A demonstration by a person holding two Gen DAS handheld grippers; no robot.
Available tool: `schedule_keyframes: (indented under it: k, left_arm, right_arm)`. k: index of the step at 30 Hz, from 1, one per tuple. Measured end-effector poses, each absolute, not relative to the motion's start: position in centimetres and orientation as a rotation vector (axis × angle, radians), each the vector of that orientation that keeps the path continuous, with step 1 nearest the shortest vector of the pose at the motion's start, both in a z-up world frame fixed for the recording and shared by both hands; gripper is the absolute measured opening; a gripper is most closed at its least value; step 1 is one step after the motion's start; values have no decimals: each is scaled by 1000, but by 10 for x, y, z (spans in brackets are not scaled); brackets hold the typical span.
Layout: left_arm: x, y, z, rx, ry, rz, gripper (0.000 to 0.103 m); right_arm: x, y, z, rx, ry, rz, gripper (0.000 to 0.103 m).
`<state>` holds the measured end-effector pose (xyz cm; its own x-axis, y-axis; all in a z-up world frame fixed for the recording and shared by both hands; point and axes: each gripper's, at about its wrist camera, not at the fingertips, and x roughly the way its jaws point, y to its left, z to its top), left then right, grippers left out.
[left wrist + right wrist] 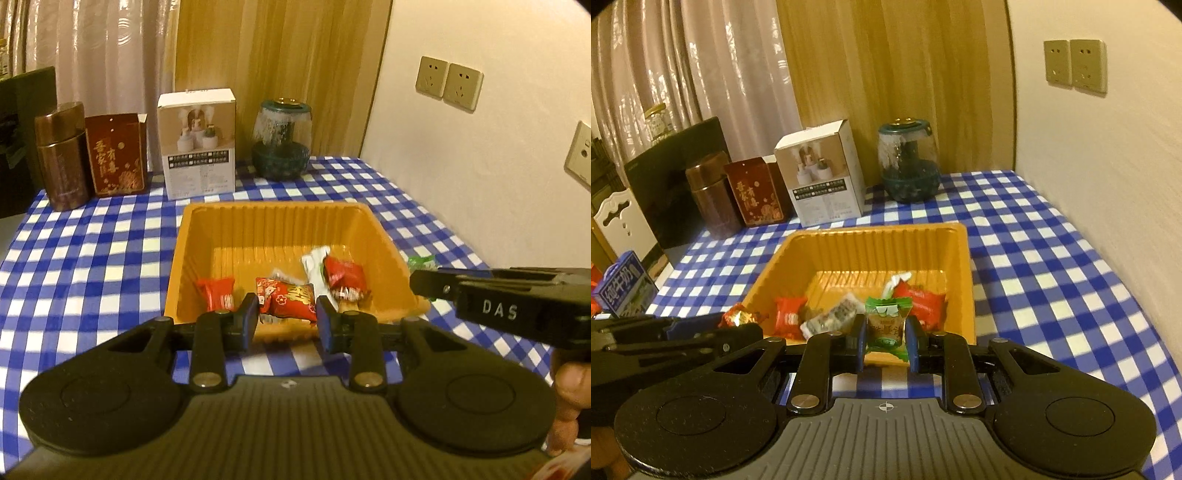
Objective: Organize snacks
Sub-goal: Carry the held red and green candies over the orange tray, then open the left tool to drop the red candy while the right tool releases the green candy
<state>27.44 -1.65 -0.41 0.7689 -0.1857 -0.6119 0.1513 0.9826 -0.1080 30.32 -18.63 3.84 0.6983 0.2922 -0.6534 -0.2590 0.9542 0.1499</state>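
An orange plastic tray [273,225] sits on the blue checked tablecloth and holds several wrapped snacks. My left gripper [287,308] is shut on a red and gold candy [286,297] above the tray's near rim. The right gripper [421,282] enters that view from the right with a green wrapper [421,262] at its tip. In the right wrist view my right gripper [885,338] is shut on a green-wrapped snack [886,321] over the tray's near rim [967,280]. The left gripper [753,326] shows at the left holding the red and gold candy [738,314].
At the table's back stand a brown canister [62,155], a red box [116,153], a white product box [197,142] and a glass jar [282,140]. A wall with sockets [448,83] runs along the right. A blue milk carton [626,290] stands at the left.
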Motion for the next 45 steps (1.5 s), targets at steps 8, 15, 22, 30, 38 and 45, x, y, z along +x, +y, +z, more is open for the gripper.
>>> schedule_keyframes:
  k: [8, 15, 22, 30, 38, 45]
  left_arm:
    - [312, -12, 2, -47, 678, -203, 30]
    - [338, -7, -1, -52, 694, -210, 30]
    - [360, 4, -7, -79, 722, -204, 30]
    - [380, 4, -16, -50, 742, -212, 30]
    - [395, 7, -31, -77, 762, -216, 40]
    - [392, 13, -32, -56, 742, -187, 44]
  right_arm:
    - [336, -180, 35, 27, 754, 316, 23]
    - [358, -176, 29, 30, 780, 330, 23]
    - [380, -181, 21, 79, 819, 331, 23]
    - [401, -177, 12, 91, 852, 333, 23]
    - [411, -171, -1, 100, 879, 333, 23]
    - [411, -171, -4, 103, 883, 335, 23]
